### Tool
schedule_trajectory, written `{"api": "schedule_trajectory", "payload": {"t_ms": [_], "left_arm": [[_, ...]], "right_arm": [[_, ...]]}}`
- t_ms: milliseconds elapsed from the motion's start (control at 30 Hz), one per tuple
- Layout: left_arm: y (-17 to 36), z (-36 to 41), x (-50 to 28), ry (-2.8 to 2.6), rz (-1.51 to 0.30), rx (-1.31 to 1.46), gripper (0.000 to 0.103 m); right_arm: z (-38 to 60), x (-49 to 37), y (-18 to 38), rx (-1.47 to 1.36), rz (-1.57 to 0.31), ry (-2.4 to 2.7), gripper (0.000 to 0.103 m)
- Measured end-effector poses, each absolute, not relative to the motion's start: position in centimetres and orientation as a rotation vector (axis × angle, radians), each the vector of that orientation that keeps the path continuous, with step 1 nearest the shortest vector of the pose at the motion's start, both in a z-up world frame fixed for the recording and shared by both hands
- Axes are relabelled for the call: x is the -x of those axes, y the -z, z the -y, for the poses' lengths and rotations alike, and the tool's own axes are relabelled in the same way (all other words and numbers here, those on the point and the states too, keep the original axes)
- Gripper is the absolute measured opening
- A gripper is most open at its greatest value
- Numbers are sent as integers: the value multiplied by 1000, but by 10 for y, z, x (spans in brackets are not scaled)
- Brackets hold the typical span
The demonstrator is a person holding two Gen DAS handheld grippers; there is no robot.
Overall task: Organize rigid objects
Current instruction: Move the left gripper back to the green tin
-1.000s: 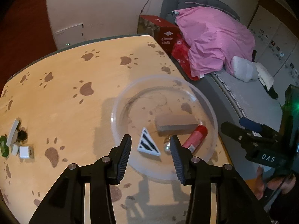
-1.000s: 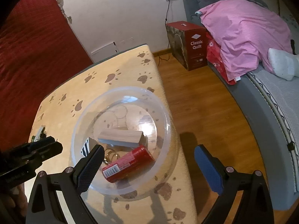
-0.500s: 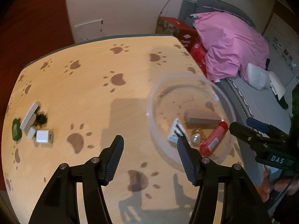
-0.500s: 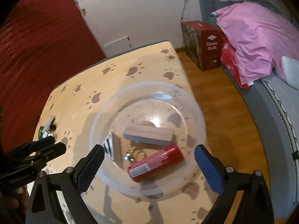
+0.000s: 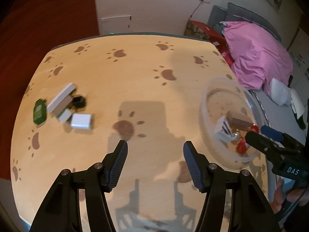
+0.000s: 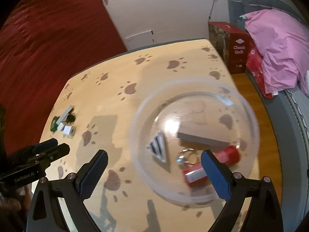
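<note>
1. The left gripper [image 5: 155, 154] hangs over bare tabletop with its jaws apart and nothing between them.
2. The right gripper [image 6: 154, 166] also stands wide open and empty; its right finger [image 6: 215, 176] crosses in front of the clear bowl [image 6: 135, 123] and covers part of what lies inside.
3. The bowl sits near the table's [image 5: 135, 73] right edge. Inside I can make out a wooden block [image 6: 200, 139], a striped triangular piece [image 6: 157, 147], a red tube [image 6: 195, 174] and something small and shiny [image 6: 180, 158], too blurred to name.
4. From the left wrist view, the right gripper's fingers block the bowl's near side, so only bits of the red tube show.
5. Well apart, on the table's left side, a small cluster waits: a green flat piece [image 5: 40, 111], a long white bar [image 5: 60, 97], a white square box [image 5: 81, 121] and a black lump [image 5: 78, 101]. Motion blur smears them, and the black one's shape is unclear.
6. A hand [image 5: 295, 195] under the right gripper is cut off by the frame.
</note>
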State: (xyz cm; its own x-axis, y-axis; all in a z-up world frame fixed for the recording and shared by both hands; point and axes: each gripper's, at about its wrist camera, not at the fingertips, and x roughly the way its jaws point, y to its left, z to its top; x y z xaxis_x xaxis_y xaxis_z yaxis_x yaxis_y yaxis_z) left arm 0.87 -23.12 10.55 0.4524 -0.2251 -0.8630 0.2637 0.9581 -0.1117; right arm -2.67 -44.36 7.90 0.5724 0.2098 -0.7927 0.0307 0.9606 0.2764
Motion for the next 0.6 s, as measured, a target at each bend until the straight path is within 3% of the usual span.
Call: {"api": "schedule_trajectory", "payload": {"t_ms": [600], "left_arm": [[-96, 101, -15, 155, -1070, 63, 61]], "right_arm": [[341, 13, -75, -204, -1012, -188, 99]]}}
